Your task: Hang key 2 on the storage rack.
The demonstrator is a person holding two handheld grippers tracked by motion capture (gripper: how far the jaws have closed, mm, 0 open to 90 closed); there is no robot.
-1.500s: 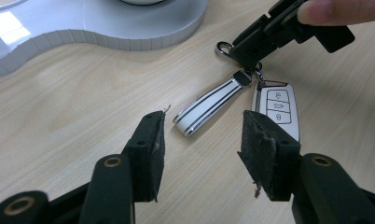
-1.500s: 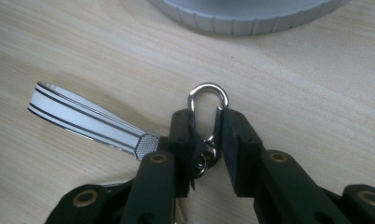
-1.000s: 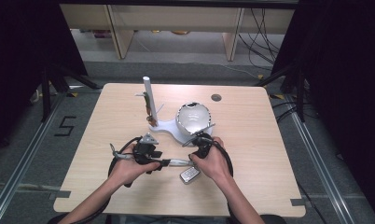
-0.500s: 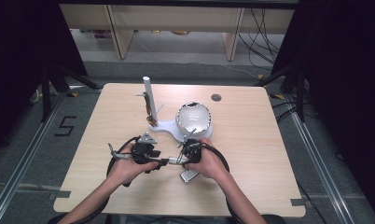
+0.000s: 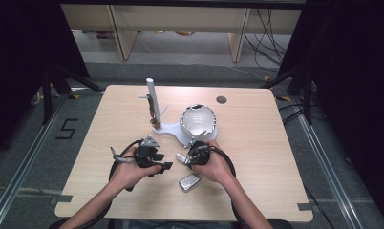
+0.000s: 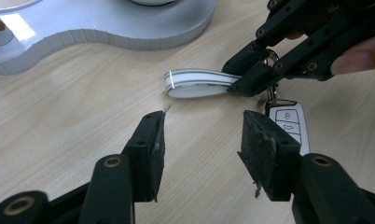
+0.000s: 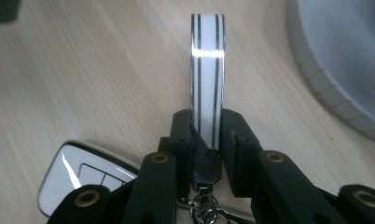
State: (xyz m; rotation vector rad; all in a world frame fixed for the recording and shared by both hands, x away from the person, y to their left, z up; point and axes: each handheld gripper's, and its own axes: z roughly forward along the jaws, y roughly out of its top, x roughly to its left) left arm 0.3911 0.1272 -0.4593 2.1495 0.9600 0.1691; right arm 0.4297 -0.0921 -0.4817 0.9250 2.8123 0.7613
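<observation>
While clamped on the white striped strap (image 7: 207, 70) of a car key fob (image 5: 189, 182), right gripper (image 7: 205, 130) fingers just closing, fob flat on the wooden bench (image 5: 257, 143) beside them. Left gripper (image 6: 202, 140) low over bench nearby, fingers apart, nothing between. White stand (image 5: 180, 131) just behind.

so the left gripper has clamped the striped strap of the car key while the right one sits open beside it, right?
No, the sides are swapped. The right gripper has just been closing and now clamps the striped strap of the car key, as the right gripper view shows. The left gripper sits open beside it over bare table, seen in the left gripper view.
</observation>
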